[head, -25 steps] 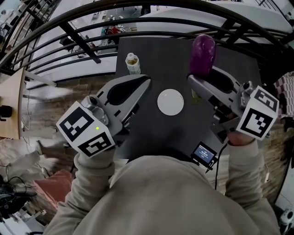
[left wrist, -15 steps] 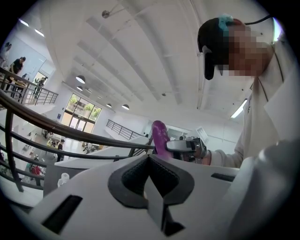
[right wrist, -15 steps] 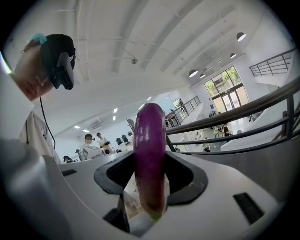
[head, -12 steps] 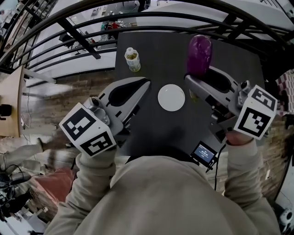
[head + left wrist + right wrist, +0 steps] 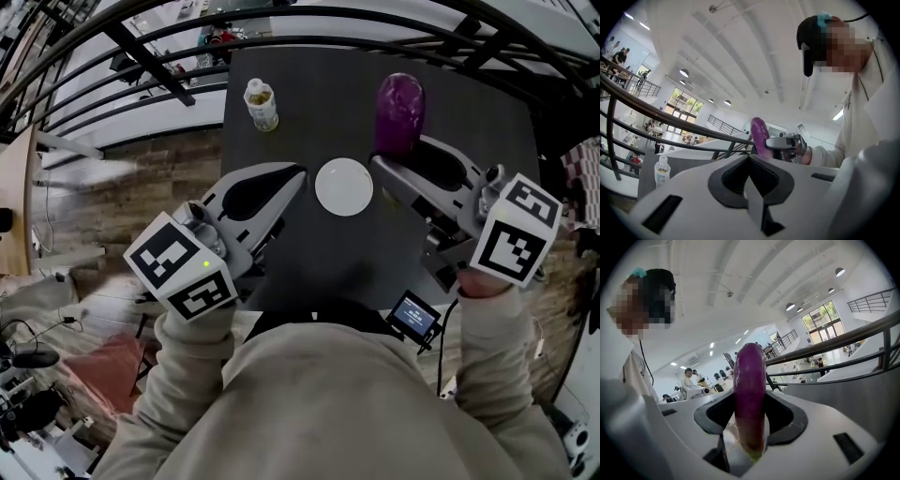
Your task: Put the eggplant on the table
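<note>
A purple eggplant [image 5: 398,112] stands upright between the jaws of my right gripper [image 5: 403,155], which is shut on its lower part above the right side of the dark table [image 5: 309,103]. In the right gripper view the eggplant [image 5: 750,394] rises from the right gripper [image 5: 750,430], green stem end down. My left gripper [image 5: 296,175] hangs over the table's left edge, shut and empty. In the left gripper view its jaws [image 5: 750,164] meet, and the eggplant [image 5: 759,133] shows beyond them in the other gripper.
A white plate [image 5: 344,187] lies on the table between the two grippers. A small bottle [image 5: 261,103] stands at the table's far left. A small lit screen [image 5: 416,316] sits at the near edge. Black railings [image 5: 141,66] run behind the table.
Both grippers have sunk a little toward the table, the right one still holding the eggplant upright. Neither gripper's jaws have changed.
</note>
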Action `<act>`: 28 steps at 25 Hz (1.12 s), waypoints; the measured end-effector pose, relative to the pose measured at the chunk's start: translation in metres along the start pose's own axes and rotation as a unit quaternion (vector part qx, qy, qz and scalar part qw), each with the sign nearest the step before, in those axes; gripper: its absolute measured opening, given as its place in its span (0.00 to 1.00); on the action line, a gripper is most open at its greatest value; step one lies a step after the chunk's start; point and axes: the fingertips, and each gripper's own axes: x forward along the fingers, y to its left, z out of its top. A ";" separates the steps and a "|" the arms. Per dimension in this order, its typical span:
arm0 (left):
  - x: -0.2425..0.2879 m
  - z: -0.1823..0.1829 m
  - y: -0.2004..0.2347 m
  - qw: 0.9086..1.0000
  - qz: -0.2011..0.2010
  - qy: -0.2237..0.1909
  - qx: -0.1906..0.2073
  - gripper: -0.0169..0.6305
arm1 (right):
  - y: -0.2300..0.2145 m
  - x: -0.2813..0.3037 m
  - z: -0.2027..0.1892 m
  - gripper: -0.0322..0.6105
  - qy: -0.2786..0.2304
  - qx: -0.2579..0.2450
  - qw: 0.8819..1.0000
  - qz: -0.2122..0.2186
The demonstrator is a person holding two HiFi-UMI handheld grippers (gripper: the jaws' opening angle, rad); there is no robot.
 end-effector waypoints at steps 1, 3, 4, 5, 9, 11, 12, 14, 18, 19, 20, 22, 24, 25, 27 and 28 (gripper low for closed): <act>0.000 -0.003 0.000 1.000 0.000 0.000 -0.002 0.04 | -0.002 0.000 -0.002 0.38 0.003 0.001 1.000 -0.001; 0.000 -0.007 0.001 1.000 0.003 0.000 -0.009 0.04 | -0.005 0.001 -0.006 0.38 0.008 0.003 1.000 -0.002; 0.000 -0.009 0.003 1.000 0.005 -0.001 -0.012 0.04 | -0.006 0.002 -0.008 0.38 0.010 0.004 1.000 -0.002; 0.000 -0.010 0.004 1.000 0.007 -0.001 -0.015 0.04 | -0.007 0.003 -0.009 0.38 0.013 0.005 1.000 -0.002; -0.003 -0.020 0.011 1.000 0.014 -0.003 -0.023 0.04 | -0.012 0.013 -0.022 0.38 0.027 0.011 1.000 -0.001; -0.003 -0.026 0.014 0.999 0.017 -0.002 -0.030 0.04 | -0.018 0.018 -0.029 0.38 0.034 0.013 0.999 0.000; -0.002 -0.028 0.016 0.999 0.017 -0.003 -0.034 0.04 | -0.021 0.021 -0.032 0.38 0.037 0.014 0.999 0.000; -0.002 -0.031 0.020 0.999 0.017 -0.009 -0.045 0.04 | -0.027 0.026 -0.037 0.38 0.043 0.018 0.999 0.002; -0.005 -0.039 0.023 0.998 0.020 -0.012 -0.055 0.04 | -0.042 0.037 -0.054 0.38 0.061 0.025 0.998 0.001; -0.005 -0.042 0.024 0.998 0.021 -0.012 -0.057 0.04 | -0.046 0.039 -0.058 0.38 0.066 0.026 0.997 -0.001; -0.005 -0.044 0.024 0.998 0.023 -0.013 -0.059 0.04 | -0.049 0.041 -0.062 0.38 0.071 0.026 0.997 -0.001; -0.009 -0.050 0.025 0.997 0.027 -0.014 -0.065 0.04 | -0.052 0.047 -0.069 0.38 0.079 0.031 0.996 0.003; -0.016 -0.058 0.027 0.996 0.035 -0.013 -0.077 0.04 | -0.051 0.051 -0.078 0.38 0.088 0.040 0.995 0.008; -0.019 -0.062 0.030 0.996 0.039 -0.013 -0.081 0.04 | -0.052 0.053 -0.083 0.38 0.093 0.043 0.995 0.008; -0.021 -0.067 0.034 0.995 0.045 -0.015 -0.086 0.04 | -0.057 0.057 -0.087 0.38 0.101 0.044 0.994 0.006; -0.022 -0.068 0.036 0.995 0.047 -0.015 -0.087 0.04 | -0.061 0.059 -0.090 0.38 0.105 0.043 0.994 0.004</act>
